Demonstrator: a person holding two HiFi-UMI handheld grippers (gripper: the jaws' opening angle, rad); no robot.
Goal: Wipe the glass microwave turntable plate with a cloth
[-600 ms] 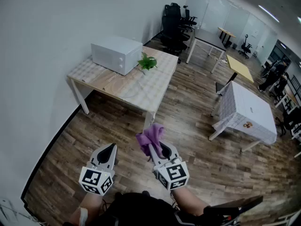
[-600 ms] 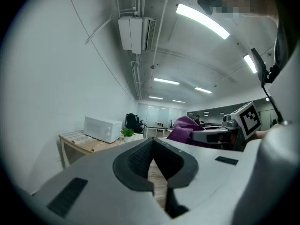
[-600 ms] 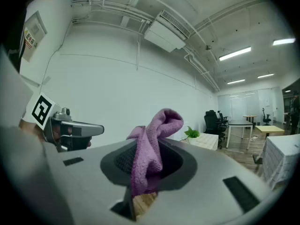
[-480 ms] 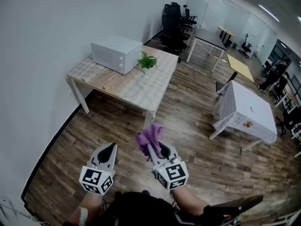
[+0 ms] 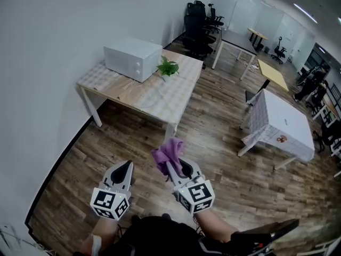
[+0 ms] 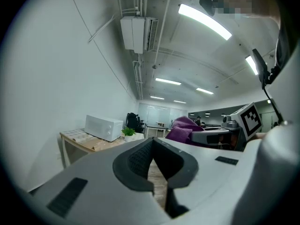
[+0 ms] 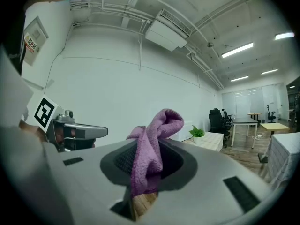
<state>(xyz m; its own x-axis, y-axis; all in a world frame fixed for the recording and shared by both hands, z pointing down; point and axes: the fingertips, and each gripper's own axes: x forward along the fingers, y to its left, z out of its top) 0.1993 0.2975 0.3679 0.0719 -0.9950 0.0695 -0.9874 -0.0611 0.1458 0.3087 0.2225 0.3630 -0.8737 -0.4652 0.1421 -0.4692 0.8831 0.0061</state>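
Note:
My right gripper (image 5: 176,167) is shut on a purple cloth (image 5: 169,151), which bunches up above its jaws (image 7: 152,149). Beside it, my left gripper (image 5: 124,168) is shut with nothing in it; its tips meet (image 6: 152,145). Both hang over the wooden floor, well short of the table (image 5: 106,92). A white microwave (image 5: 132,61) with its door closed stands on the table's far side. A faint round outline (image 5: 155,98) on the tabletop in front of it may be the glass plate; I cannot tell for sure. The left gripper view also shows the right gripper (image 6: 220,134) and cloth (image 6: 183,128).
A small potted plant (image 5: 168,68) stands beside the microwave. A white wall runs along the left. To the right stand a table with a white cover (image 5: 282,122) and a yellow table (image 5: 272,73); black office chairs (image 5: 197,28) are at the back.
The grippers and cloth sit a touch lower in the head view. Nothing was taken hold of or let go.

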